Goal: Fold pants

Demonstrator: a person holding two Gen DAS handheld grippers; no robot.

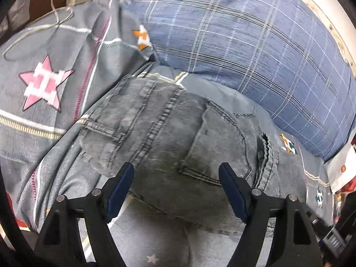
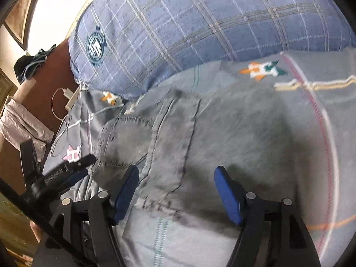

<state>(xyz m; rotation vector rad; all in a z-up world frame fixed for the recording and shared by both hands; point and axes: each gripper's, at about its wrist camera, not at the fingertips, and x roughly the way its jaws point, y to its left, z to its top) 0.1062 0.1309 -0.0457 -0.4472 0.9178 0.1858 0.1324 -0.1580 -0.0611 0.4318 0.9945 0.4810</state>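
Observation:
Grey jeans [image 1: 169, 133] lie folded into a compact bundle on the grey star-print bedsheet [image 1: 44, 115], back pocket and seams facing up. My left gripper [image 1: 176, 169] hovers over the bundle's near edge, open, with nothing between its blue pads. In the right wrist view the same jeans [image 2: 169, 133] are blurred, and my right gripper [image 2: 176, 170] hangs above them, open and holding nothing. At the left of that view, the left gripper's fingers [image 2: 73, 169] show beside the jeans.
A blue plaid pillow [image 1: 244, 44] [image 2: 178, 22] lies just behind the jeans. A white charger cable [image 1: 55, 15] loops over the sheet at the far left, near the brown headboard [image 2: 55, 66]. Pale clothing [image 2: 22, 122] hangs at the bed's side.

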